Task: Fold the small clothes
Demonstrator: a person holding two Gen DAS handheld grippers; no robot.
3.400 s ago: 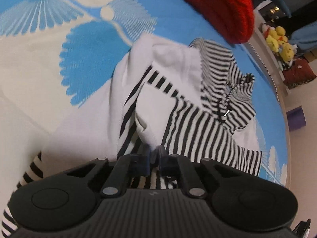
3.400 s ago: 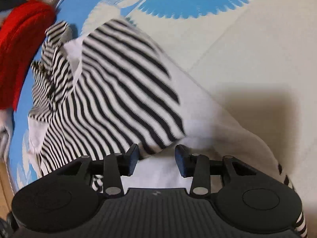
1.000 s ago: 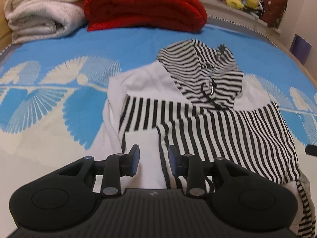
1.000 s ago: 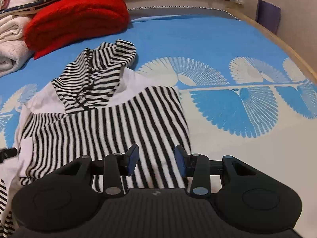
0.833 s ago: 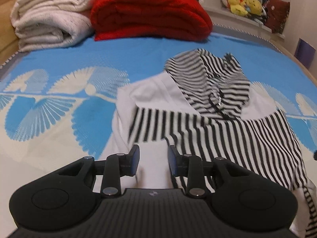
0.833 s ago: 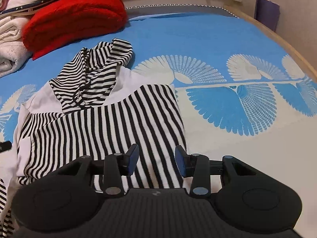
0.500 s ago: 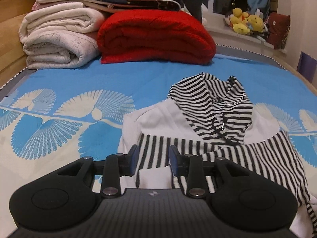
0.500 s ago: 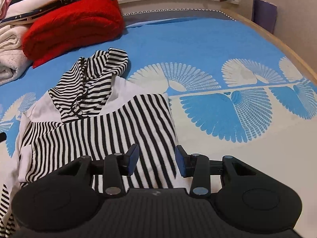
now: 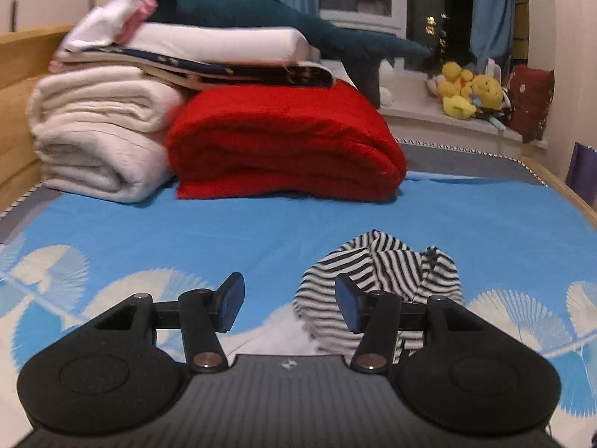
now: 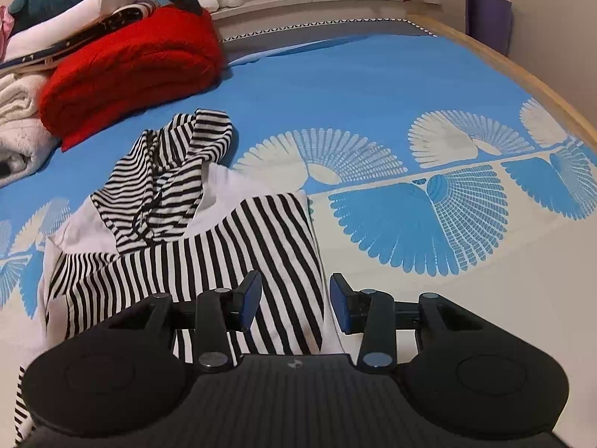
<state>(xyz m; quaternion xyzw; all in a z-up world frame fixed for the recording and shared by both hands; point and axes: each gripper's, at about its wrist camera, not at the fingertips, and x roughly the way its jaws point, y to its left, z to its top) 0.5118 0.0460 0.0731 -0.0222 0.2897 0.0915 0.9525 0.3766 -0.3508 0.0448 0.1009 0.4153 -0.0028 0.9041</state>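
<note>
Striped hoodie (image 10: pixel 179 239) lies on the bed, nearer its left edge, hood toward the head end, long axis head-to-foot. My right tongs (image 10: pixel 294 304) hover over its right side, half open and empty, so nearer. Left tongs (image 9: pixel 289 308) are opening, empty. Versus a second ago, left has lifted; only the hood shows there.

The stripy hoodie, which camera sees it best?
The right wrist view: the stripy hoodie lies spread on the bed, hood and folded body both visible. The left wrist view catches only its hood, peeking behind the tongs.
</note>
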